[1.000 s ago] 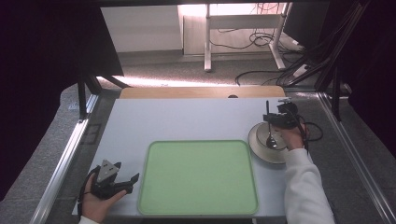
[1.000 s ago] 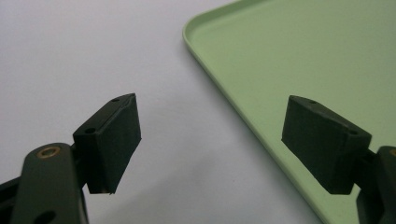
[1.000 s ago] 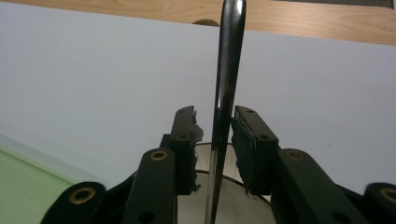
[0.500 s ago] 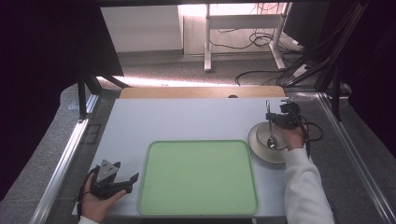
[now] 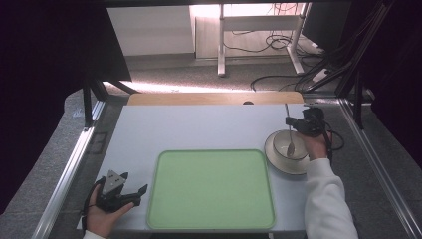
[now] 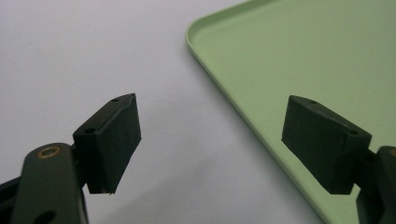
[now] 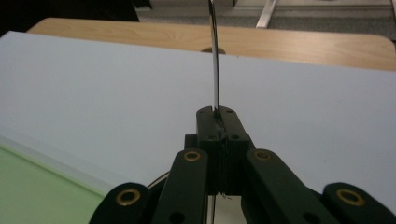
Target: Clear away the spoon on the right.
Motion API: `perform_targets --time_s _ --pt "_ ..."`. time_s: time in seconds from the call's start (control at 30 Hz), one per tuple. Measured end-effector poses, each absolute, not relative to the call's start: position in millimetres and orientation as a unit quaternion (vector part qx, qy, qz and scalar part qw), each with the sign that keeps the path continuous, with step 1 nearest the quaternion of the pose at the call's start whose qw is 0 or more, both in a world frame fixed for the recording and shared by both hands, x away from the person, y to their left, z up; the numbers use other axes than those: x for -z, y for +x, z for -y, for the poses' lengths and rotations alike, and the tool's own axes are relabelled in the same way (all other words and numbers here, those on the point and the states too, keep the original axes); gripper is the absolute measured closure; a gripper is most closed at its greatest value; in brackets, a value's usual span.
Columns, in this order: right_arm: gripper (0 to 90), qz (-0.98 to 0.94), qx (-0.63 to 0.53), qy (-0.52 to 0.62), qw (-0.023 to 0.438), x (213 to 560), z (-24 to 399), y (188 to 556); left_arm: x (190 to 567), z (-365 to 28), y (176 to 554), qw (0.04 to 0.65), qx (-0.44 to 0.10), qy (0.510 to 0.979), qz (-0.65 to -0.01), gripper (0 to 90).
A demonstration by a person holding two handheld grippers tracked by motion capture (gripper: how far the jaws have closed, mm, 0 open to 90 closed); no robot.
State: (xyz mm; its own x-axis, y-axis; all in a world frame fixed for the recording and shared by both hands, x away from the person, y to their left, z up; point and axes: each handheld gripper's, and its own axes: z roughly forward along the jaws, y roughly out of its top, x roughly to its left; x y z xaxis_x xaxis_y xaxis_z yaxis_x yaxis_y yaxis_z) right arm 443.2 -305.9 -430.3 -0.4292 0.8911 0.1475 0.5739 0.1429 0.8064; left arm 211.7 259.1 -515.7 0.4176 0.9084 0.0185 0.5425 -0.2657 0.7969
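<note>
A metal spoon (image 5: pixel 290 135) stands with its scoop in a pale bowl (image 5: pixel 281 141) that sits on a saucer (image 5: pixel 291 168) at the table's right. My right gripper (image 5: pixel 290 121) is shut on the spoon's handle. Its jaws have just been closing with the handle between them. In the right gripper view the thin handle (image 7: pixel 214 56) rises from the pinched jaw tips of the right gripper (image 7: pixel 217 112). My left gripper (image 5: pixel 135 182) lies open in a hand at the front left, beside the green tray (image 5: pixel 211 189). The left gripper (image 6: pixel 224 140) holds nothing, and the tray's rim (image 6: pixel 219 70) runs under its jaws.
The white table top (image 5: pixel 199 127) stretches between the tray and a wooden strip (image 5: pixel 214 98) at the far edge. Metal rails (image 5: pixel 67 174) run along both sides. Cables and desk legs lie on the floor beyond.
The right gripper's jaws have drawn together on the spoon handle, with the hand barely shifting. The left hand and its gripper have stayed where they were.
</note>
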Motion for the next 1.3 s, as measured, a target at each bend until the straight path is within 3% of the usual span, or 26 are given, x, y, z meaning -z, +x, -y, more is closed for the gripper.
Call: perform_targets --time_s 0.67,1.3 --pt "90.0 -0.713 -0.500 0.445 0.210 376.0 302.8 410.1 516.1 -258.4 212.4 0.369 -0.247 0.758 -0.479 19.1" --pt "90.0 -0.724 -0.528 0.403 0.185 365.8 273.3 388.7 515.8 -258.9 212.2 0.370 -0.249 0.755 -0.480 19.1"
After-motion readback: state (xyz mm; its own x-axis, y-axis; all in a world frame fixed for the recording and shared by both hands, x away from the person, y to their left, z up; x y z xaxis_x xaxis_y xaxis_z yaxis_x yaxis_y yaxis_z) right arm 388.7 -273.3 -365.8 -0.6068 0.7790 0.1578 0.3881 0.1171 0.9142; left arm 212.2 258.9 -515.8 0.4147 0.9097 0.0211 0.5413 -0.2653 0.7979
